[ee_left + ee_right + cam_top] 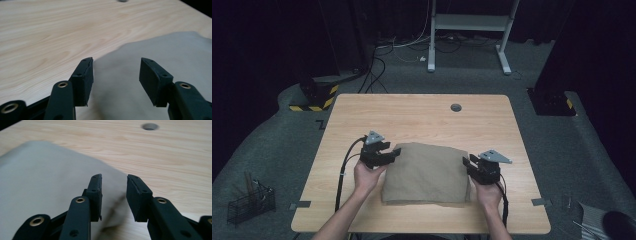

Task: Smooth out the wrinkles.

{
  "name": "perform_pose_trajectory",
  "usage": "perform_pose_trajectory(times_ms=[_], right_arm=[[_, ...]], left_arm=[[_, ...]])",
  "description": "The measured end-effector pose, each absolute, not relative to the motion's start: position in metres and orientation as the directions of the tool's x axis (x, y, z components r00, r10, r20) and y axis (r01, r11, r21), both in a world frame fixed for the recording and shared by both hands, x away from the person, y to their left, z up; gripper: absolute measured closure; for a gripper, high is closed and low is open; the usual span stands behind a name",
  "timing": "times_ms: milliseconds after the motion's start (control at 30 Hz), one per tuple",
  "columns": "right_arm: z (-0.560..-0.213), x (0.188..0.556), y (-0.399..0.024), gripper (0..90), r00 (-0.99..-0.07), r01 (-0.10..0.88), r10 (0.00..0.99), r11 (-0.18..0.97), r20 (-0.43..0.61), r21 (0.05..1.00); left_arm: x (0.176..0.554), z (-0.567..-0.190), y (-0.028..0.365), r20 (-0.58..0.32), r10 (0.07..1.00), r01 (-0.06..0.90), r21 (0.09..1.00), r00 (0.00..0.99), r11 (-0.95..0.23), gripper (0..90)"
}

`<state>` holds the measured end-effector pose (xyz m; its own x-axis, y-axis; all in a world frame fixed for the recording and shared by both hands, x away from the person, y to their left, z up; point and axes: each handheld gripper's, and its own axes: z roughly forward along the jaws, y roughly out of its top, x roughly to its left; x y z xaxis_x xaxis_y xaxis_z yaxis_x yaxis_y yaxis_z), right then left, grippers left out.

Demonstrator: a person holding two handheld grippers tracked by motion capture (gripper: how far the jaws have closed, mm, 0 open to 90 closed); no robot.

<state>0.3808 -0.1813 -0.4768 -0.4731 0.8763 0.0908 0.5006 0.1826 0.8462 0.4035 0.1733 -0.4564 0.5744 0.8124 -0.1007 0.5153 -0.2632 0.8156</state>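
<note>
From above, a folded tan cloth [427, 174] lying flat on the near middle of the wooden table [422, 112], left gripper [395, 153] at its left edge, right gripper [467, 162] at its right edge, left gripper view, jaws apart over the cloth's edge, nothing pinched, right gripper view, jaws parted above the cloth's corner, holding nothing.

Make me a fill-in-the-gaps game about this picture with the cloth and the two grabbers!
1. The folded cloth lies on a ____ table.
2. The left gripper is at the cloth's ____ edge in the high view.
3. The right gripper's jaws are ____, with nothing pinched between them.
4. The cloth's colour is ____.

Missing words: wooden; left; open; brown
</note>
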Motion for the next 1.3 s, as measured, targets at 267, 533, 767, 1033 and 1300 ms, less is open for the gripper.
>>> perform_pose_trajectory(times_ms=[267,533,767,1033,1300], right_arm=[[-0.498,0.375,-0.167,64.4,-0.527,0.541,0.845,0.250,0.092,0.803],[-0.516,0.377,-0.188,64.1,-0.477,0.596,0.874,0.243,0.094,0.765],[-0.512,0.370,-0.194,63.3,-0.446,0.583,0.892,0.224,0.077,0.781],[-0.509,0.335,-0.188,61.1,-0.516,0.539,0.850,0.227,0.105,0.811],[-0.517,0.352,-0.179,59.8,-0.510,0.577,0.855,0.256,0.097,0.775]], left_arm=[[0.401,-0.491,0.150,-0.085,0.778,0.556,0.748,0.622,-0.363,42.8],[0.404,-0.501,0.160,-0.151,0.782,0.589,0.745,0.605,-0.312,39.3],[0.383,-0.490,0.170,-0.108,0.798,0.571,0.755,0.594,-0.322,39.6],[0.347,-0.498,0.159,-0.093,0.765,0.547,0.753,0.637,-0.364,39.5],[0.365,-0.514,0.153,-0.095,0.799,0.576,0.744,0.594,-0.339,39.7]])
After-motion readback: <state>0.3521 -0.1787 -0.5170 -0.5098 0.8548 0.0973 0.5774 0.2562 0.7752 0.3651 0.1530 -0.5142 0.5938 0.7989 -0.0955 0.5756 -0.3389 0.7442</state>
